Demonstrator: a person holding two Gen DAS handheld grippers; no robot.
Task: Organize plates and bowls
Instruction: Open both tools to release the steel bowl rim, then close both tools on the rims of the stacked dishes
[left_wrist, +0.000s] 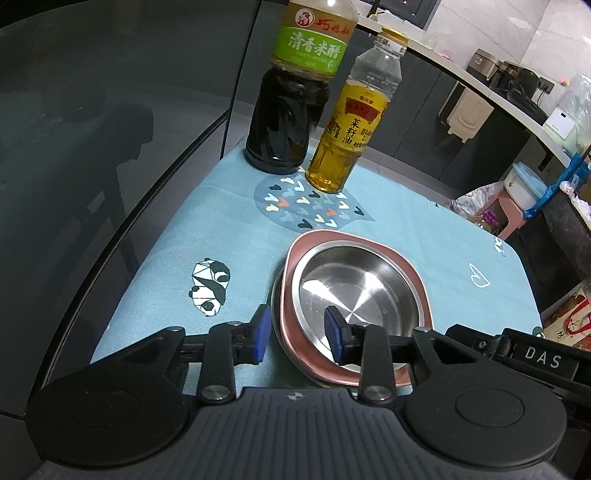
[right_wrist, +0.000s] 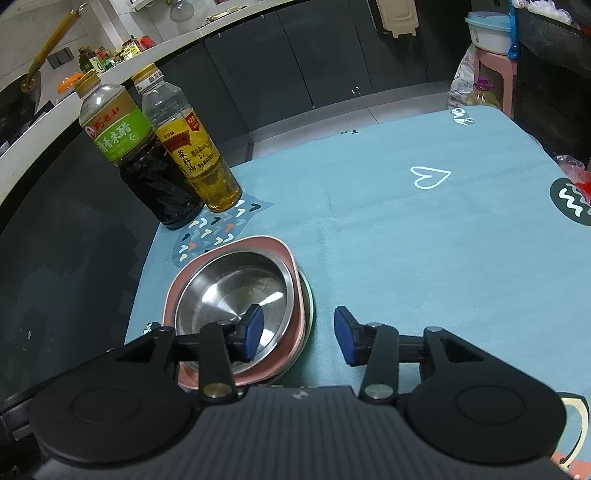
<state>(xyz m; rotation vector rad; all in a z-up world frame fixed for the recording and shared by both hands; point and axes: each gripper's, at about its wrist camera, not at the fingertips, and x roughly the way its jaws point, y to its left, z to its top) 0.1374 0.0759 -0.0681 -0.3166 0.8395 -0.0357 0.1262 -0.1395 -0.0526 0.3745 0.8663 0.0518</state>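
Note:
A steel bowl (left_wrist: 354, 291) sits nested in a pink squarish plate (left_wrist: 295, 343), on top of another dish whose rim shows underneath, on the blue tablecloth. My left gripper (left_wrist: 299, 336) is open and straddles the near left rim of the stack, one pad outside and one over the bowl. In the right wrist view the steel bowl (right_wrist: 229, 291) in the pink plate (right_wrist: 273, 247) lies at lower left. My right gripper (right_wrist: 299, 336) is open and straddles the stack's right rim, its left pad over the bowl.
A dark vinegar bottle (left_wrist: 291, 110) and a yellow oil bottle (left_wrist: 347, 136) stand behind the stack; they also show in the right wrist view, vinegar (right_wrist: 144, 166) and oil (right_wrist: 199, 162). The tablecloth (right_wrist: 424, 240) stretches right. The table edge (left_wrist: 147, 206) is left.

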